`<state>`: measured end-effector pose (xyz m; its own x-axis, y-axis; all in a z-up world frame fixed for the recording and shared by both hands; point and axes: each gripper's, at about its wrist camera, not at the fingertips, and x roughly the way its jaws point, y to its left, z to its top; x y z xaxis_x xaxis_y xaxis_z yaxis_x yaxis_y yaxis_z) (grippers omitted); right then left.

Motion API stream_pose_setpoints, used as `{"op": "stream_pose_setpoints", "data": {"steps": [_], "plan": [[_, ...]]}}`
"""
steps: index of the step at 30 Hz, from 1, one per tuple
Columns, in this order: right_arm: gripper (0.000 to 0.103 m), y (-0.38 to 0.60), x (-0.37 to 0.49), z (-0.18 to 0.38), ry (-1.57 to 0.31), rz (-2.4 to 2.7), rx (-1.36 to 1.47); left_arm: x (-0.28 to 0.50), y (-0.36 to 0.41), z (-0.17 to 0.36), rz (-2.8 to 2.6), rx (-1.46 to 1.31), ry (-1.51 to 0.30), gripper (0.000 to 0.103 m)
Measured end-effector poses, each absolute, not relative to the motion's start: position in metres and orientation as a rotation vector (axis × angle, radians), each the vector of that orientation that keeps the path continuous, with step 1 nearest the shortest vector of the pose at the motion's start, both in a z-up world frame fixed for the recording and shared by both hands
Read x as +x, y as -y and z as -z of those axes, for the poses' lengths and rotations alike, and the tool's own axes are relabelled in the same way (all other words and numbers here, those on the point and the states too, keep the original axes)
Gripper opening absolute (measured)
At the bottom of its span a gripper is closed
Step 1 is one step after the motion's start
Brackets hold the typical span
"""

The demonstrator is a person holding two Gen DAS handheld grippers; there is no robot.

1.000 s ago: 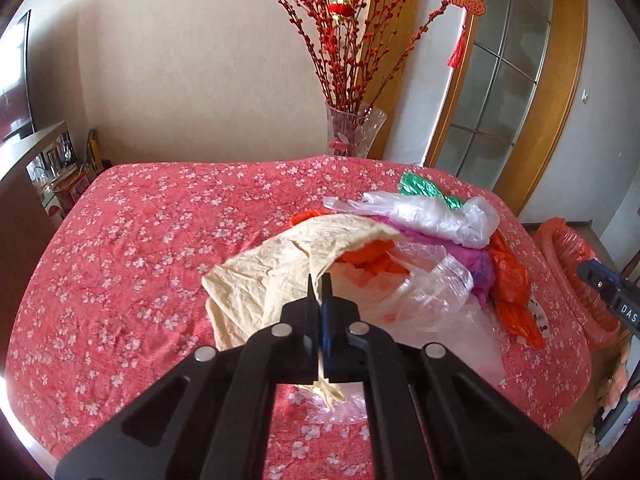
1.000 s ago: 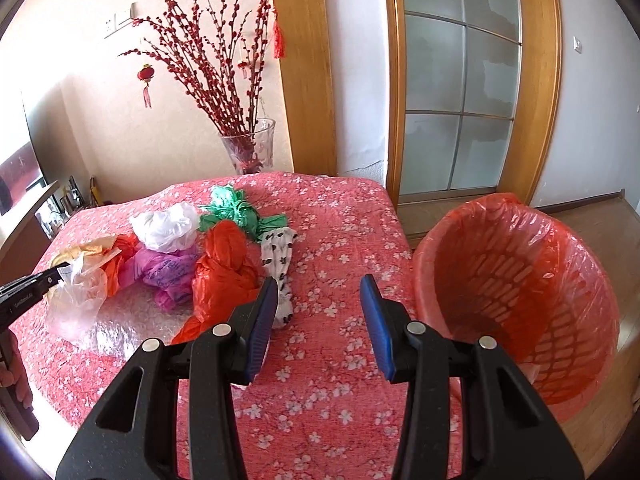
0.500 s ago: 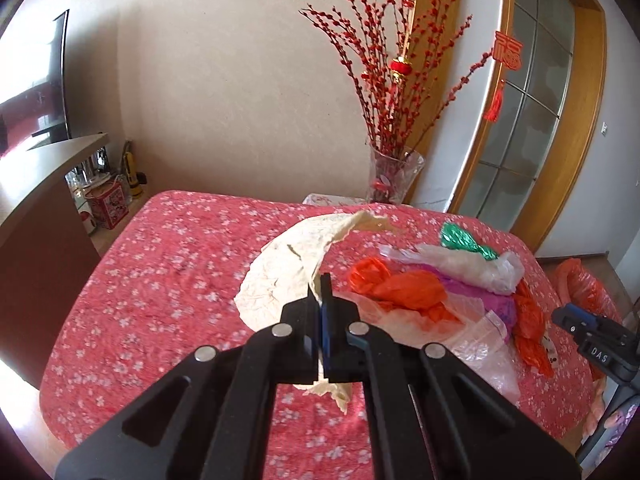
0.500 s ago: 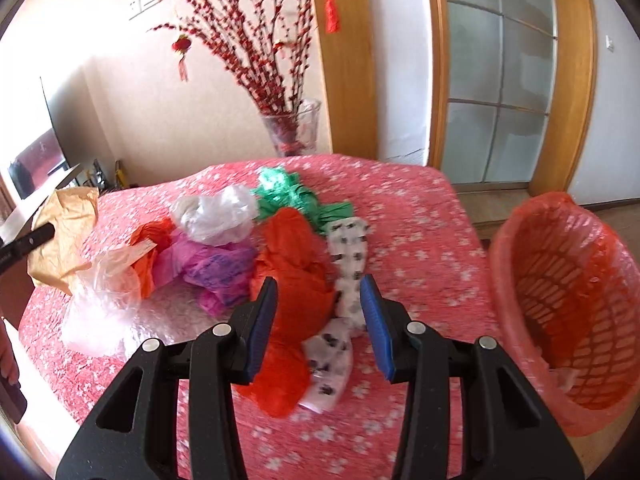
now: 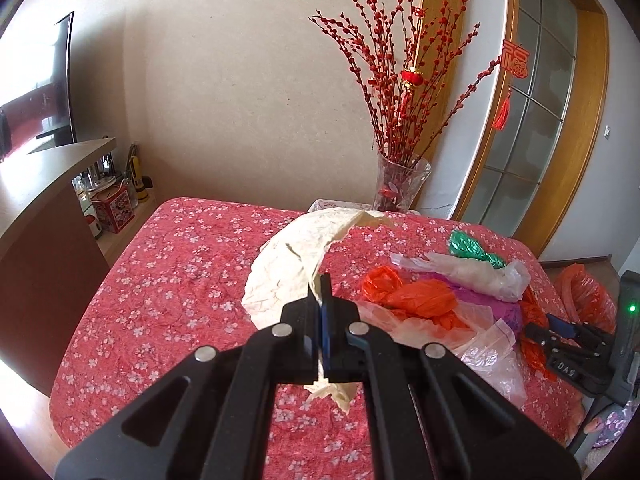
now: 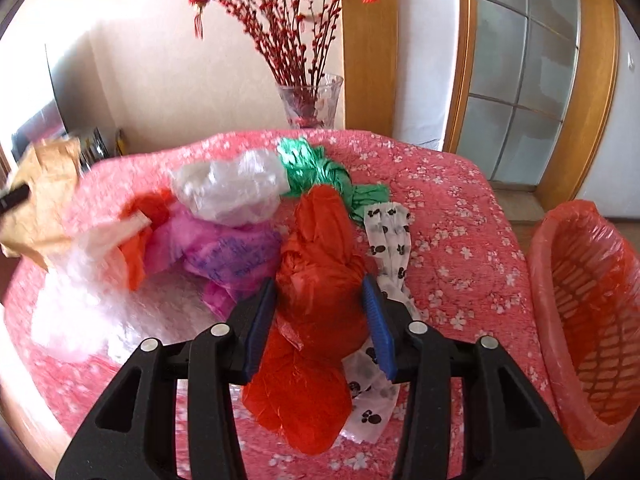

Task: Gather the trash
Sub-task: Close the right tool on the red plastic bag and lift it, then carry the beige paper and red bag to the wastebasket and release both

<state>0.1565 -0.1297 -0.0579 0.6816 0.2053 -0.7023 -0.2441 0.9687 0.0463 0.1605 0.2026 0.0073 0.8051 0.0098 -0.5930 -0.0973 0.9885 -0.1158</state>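
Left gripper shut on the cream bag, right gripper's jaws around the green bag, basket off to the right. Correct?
Not quite. The right gripper straddles the red bag, not the green bag, jaws opening; the right wrist view shows it. Left gripper on cream bag and basket are right.

Crinkled matt cream paper sheet, glossy red plastic bag, floral cloth tablecloth, glass vase

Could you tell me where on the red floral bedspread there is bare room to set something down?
The bedspread is bare across its whole left half, from the cream paper in the left gripper to the wooden counter. A narrower bare strip lies between the bag pile and the lined basket. The middle is crowded around the red bag.
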Motion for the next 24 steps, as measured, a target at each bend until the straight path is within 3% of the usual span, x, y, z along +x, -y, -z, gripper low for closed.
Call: {"op": "stream_pose_setpoints", "data": {"steps": [3,4,7,24], "plan": [[0.047,0.132,0.16,0.065,-0.8,-0.245,-0.052,0.161,-0.201,-0.008,-0.05,-0.139,-0.63,0.003],[0.04,0.133,0.16,0.066,-0.798,-0.248,-0.046,0.161,-0.2,-0.009,-0.047,-0.138,-0.629,0.003],[0.035,0.135,0.159,0.063,-0.791,-0.26,-0.029,0.162,-0.196,-0.012,-0.037,-0.132,-0.626,0.003],[0.035,0.177,0.129,-0.026,-0.581,-0.279,0.087,0.168,-0.143,-0.054,0.122,-0.081,-0.559,0.003]]}}
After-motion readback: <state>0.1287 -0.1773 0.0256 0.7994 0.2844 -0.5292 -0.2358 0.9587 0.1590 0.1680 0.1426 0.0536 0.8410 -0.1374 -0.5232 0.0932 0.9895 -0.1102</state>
